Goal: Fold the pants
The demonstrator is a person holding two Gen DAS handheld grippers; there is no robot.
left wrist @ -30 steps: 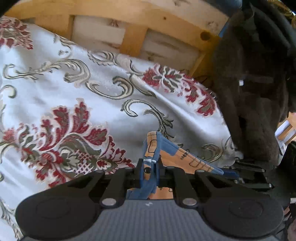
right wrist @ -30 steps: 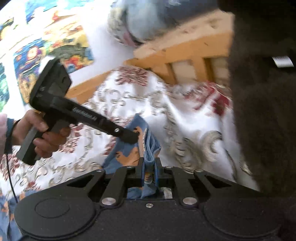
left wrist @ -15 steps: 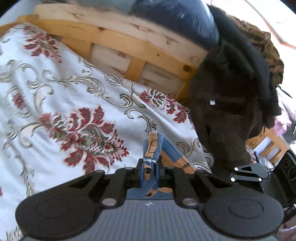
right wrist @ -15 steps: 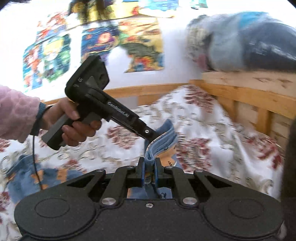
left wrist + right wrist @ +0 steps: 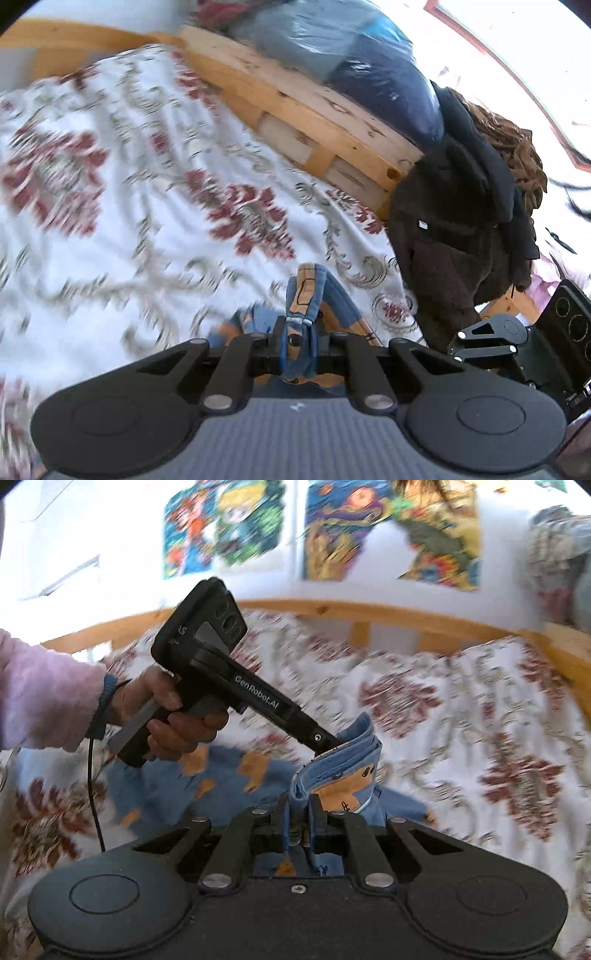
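The pants (image 5: 340, 771) are small, blue with orange patches. My right gripper (image 5: 299, 825) is shut on a bunched edge of them and holds it above the bed. My left gripper (image 5: 298, 341) is shut on another edge of the pants (image 5: 306, 295), lifted likewise. In the right wrist view the left gripper (image 5: 327, 744) reaches in from the left, held by a hand, and pinches the same raised fold. The rest of the pants (image 5: 221, 771) lies spread on the floral bedspread (image 5: 461, 720) behind.
A wooden bed frame (image 5: 306, 110) borders the bedspread (image 5: 129, 192). A dark fuzzy garment (image 5: 450, 251) hangs at the bed's corner, with bagged bundles (image 5: 354, 59) on the rail. Colourful posters (image 5: 332, 528) hang on the wall behind.
Both grippers have lifted and swung with the pants edge still pinched. The views tilted upward, so more of the wall, posters and bed frame shows. The spread part of the pants has come into view.
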